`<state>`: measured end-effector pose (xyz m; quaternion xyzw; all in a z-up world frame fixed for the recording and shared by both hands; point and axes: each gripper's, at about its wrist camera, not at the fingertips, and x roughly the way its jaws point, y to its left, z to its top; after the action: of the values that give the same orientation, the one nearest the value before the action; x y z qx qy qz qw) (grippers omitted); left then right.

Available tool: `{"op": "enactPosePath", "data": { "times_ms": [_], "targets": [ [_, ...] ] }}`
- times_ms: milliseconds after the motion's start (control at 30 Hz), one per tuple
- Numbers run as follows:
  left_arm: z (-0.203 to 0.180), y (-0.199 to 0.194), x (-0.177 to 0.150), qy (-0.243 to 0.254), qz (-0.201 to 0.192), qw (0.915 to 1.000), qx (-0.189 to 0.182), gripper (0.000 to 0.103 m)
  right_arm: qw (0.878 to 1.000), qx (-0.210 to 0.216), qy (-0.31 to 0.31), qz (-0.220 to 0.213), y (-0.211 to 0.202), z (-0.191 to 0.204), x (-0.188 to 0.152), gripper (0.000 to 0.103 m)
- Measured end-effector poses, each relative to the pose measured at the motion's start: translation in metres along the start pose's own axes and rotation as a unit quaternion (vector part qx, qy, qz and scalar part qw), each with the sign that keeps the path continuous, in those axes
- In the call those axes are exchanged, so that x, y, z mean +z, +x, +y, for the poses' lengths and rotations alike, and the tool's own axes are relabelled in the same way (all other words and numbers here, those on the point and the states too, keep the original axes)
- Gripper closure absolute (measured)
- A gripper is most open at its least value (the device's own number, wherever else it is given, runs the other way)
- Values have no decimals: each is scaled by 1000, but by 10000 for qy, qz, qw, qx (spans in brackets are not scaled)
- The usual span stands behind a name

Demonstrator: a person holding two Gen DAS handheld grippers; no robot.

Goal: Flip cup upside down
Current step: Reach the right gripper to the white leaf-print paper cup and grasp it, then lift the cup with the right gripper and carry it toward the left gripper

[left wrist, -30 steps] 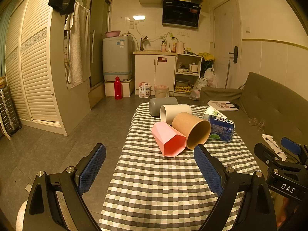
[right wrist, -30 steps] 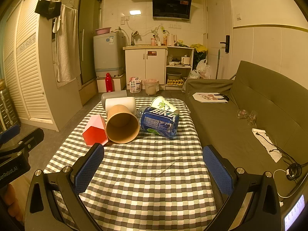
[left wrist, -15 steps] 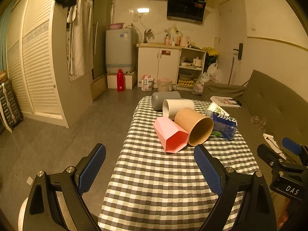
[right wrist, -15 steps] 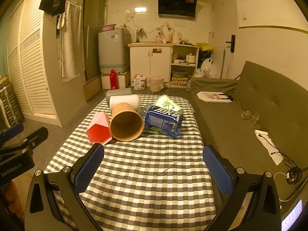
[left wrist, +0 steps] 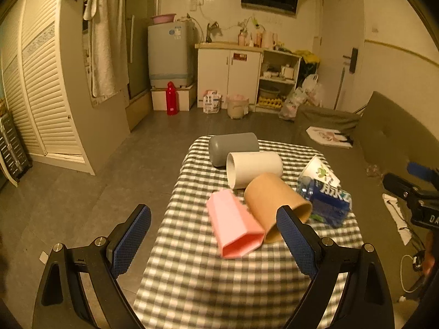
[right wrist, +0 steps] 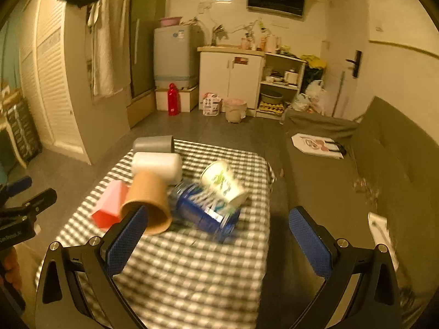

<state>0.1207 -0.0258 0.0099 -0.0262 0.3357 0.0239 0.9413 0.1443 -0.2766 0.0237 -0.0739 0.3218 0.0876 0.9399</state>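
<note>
Several cups lie on their sides on a checked tablecloth (left wrist: pixel 219 279): a pink faceted cup (left wrist: pixel 233 230), a brown paper cup (left wrist: pixel 274 205), a white cup (left wrist: pixel 255 167), a grey cup (left wrist: pixel 233 148) and a printed paper cup (left wrist: pixel 319 170). A blue-labelled bottle (left wrist: pixel 326 200) lies beside them. The right wrist view shows the pink cup (right wrist: pixel 109 204), brown cup (right wrist: pixel 148 200), white cup (right wrist: pixel 156 166), grey cup (right wrist: pixel 153 144), printed cup (right wrist: pixel 223 182) and bottle (right wrist: pixel 203 211). My left gripper (left wrist: pixel 214 242) is open above the near table, empty. My right gripper (right wrist: pixel 216 237) is open, empty.
A green sofa (right wrist: pixel 384 170) runs along the table's right side, with a paper (right wrist: pixel 318 145) on it. Floor (left wrist: pixel 82 192) lies left of the table. A wardrobe (left wrist: pixel 41 96), washing machine (left wrist: pixel 170 54) and kitchen cabinet (left wrist: pixel 230 76) stand at the back.
Both grippers have risen and tilted down, so the table and cups sit lower and closer in view. Both stay open. The cups have not moved.
</note>
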Motion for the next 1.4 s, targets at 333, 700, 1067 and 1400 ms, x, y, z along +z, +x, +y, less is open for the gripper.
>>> {"op": "enactPosePath", "data": {
  "times_ms": [333, 700, 1067, 1400],
  "targets": [
    [-15, 85, 40, -43, 407, 9990, 194, 8, 9920, 735, 20, 1030, 130, -32, 36, 0],
    [-20, 128, 41, -52, 552, 9984, 111, 8, 9690, 1272, 99, 2115, 227, -44, 36, 18],
    [-19, 130, 43, -30, 567, 9983, 148, 8, 9629, 1412, 235, 2288, 244, -37, 33, 35],
    [-13, 61, 64, -40, 110, 9999, 37, 8, 9866, 882, 338, 1334, 122, -35, 88, 36]
  ]
}}
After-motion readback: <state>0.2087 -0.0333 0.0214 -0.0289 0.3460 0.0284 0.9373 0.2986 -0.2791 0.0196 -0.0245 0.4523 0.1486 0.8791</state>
